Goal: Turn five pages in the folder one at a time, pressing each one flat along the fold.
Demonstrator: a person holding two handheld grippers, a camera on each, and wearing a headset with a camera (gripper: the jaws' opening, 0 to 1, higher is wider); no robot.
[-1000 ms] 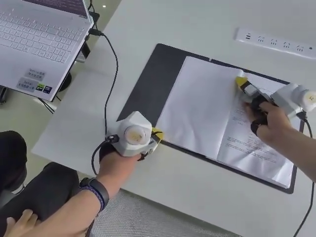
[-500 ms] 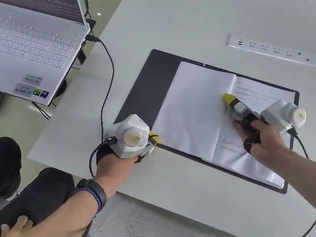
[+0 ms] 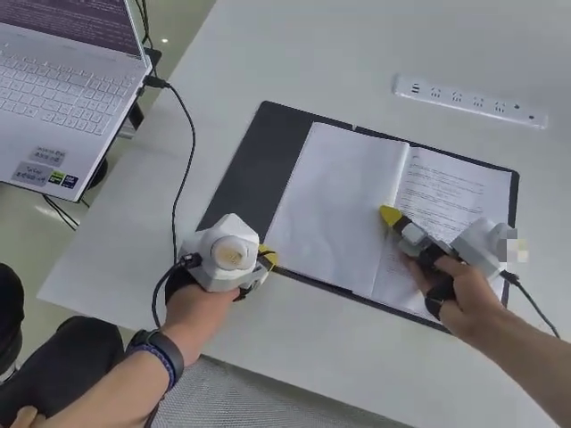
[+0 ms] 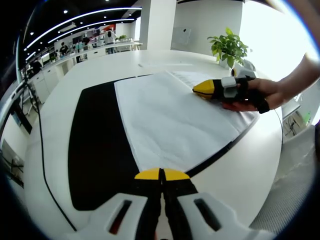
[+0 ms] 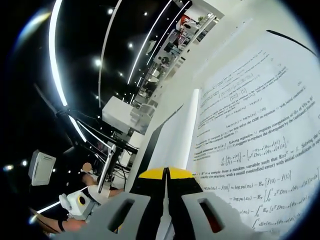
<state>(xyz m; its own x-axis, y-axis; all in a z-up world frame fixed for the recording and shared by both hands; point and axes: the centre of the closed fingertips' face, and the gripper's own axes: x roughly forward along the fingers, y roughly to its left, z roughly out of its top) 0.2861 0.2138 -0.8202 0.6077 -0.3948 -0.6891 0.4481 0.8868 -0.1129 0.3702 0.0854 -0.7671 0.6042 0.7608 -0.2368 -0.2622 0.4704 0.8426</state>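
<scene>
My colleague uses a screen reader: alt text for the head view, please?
The right gripper, jaws shut, touches its yellow tip to the fold of an open folder on a white table. The left gripper rests at the folder's near left corner; a laptop lies beyond.

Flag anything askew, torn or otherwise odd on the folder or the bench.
Nothing stands out. The folder lies open and flat, the turned page smooth and untorn. The right gripper, shut, rests at the fold; the left gripper, shut, at the folder's near edge.
</scene>
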